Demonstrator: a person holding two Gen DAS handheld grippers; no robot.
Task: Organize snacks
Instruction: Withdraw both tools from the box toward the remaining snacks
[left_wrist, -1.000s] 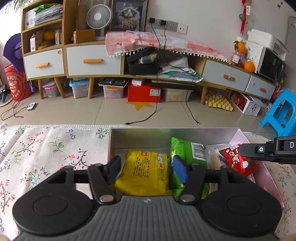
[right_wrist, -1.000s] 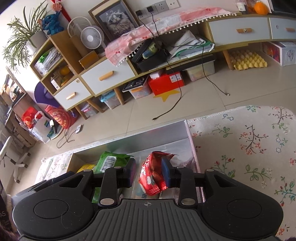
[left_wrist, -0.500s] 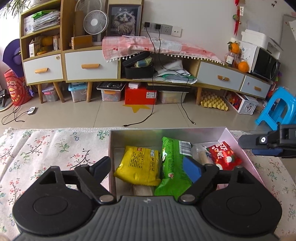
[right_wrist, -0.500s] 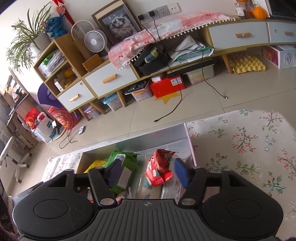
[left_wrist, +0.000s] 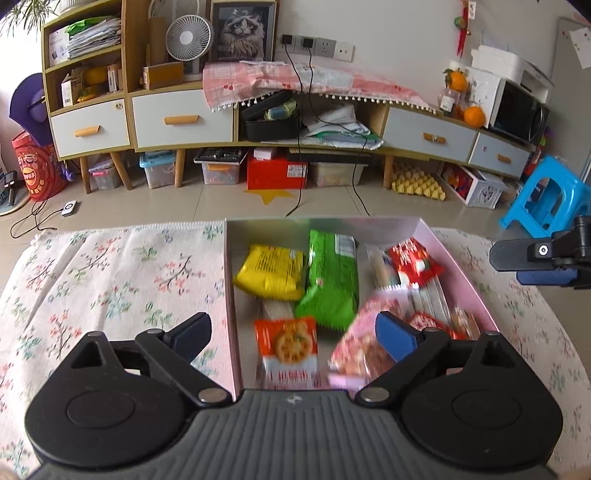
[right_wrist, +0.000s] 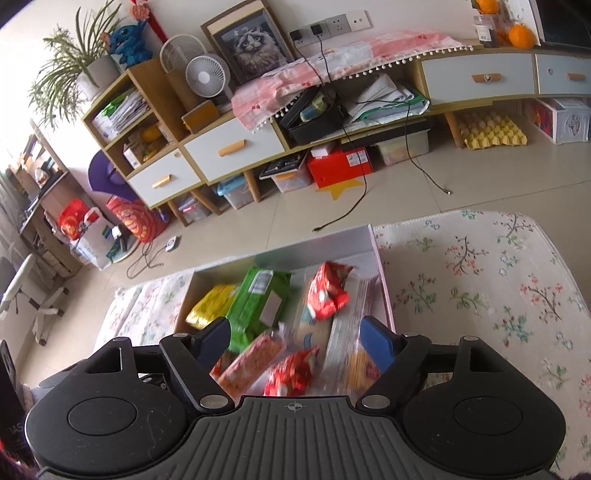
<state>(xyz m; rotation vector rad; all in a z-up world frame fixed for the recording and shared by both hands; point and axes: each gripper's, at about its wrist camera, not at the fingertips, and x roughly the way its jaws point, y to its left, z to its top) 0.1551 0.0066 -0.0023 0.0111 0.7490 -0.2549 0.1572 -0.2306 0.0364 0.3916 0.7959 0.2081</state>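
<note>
A shallow pink box on the floral cloth holds several snack packets. Among them are a yellow packet, a green packet, a red packet, an orange cracker packet and a pink packet. My left gripper hovers over the box's near left corner, jaws opening, nothing gripped. My right gripper hangs above the box's near right side, jaws opening, pads touching nothing. In that view the red packet lies free beside the green packet. The right gripper also shows at the left wrist view's right edge.
The floral tablecloth spreads to both sides of the box. Beyond the table's far edge are tiled floor with loose cables, a long low cabinet and a blue stool.
Both grippers have opened wide and drawn back and upward from the box. The yellow and red packets they were around now lie free in it. More near-side packets have come into view.
</note>
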